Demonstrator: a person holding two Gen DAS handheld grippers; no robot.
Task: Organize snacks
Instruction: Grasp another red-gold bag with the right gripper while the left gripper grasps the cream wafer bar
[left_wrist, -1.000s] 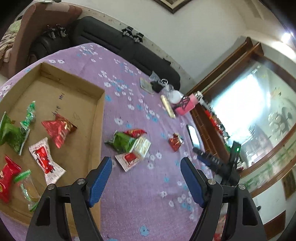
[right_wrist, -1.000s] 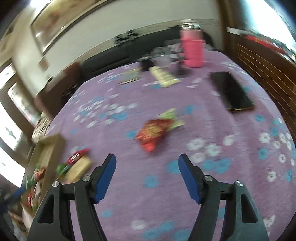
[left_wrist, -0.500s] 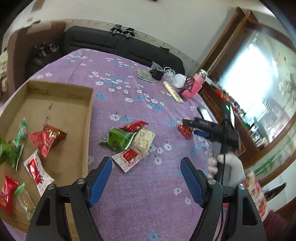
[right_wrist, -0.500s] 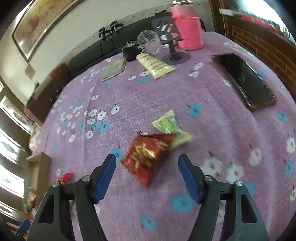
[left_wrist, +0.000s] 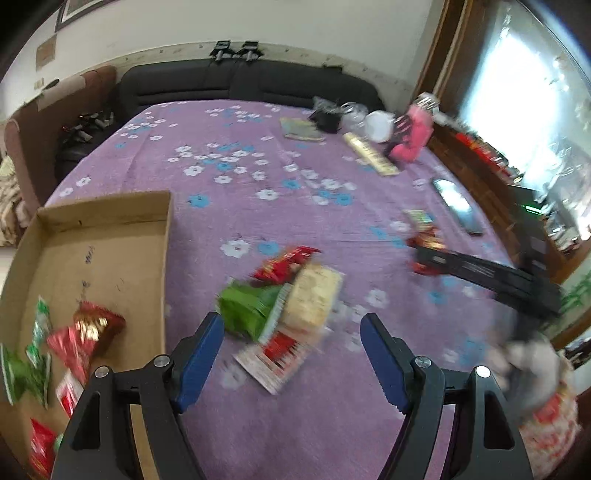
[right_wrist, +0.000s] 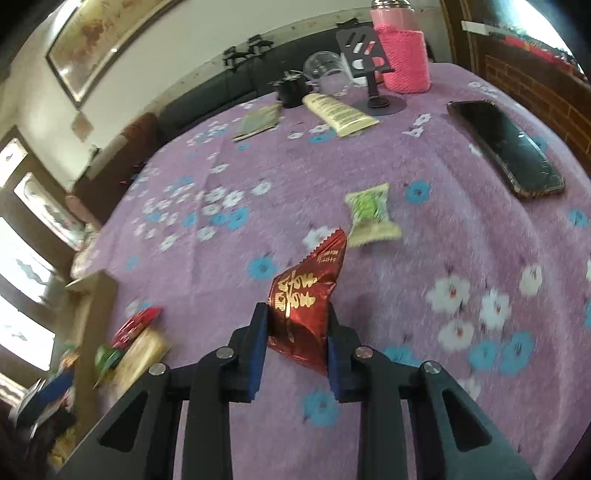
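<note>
Purple floral tablecloth (right_wrist: 280, 177), phone (right_wrist: 506, 147), pale-green snack (right_wrist: 369, 214) beside red packet (right_wrist: 306, 306)

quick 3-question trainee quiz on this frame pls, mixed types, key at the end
1. True or false: the right gripper is shut on the red snack packet.
2. Which pile sits just ahead of the open left gripper?
A. the snack pile with the green packet
B. the black phone
C. the pink knitted bottle
3. Fill in: the sorted snacks lie in the ______ on the left of the left wrist view.

Key
1. True: both pads press the packet's sides.
2. A.
3. cardboard box.
</note>
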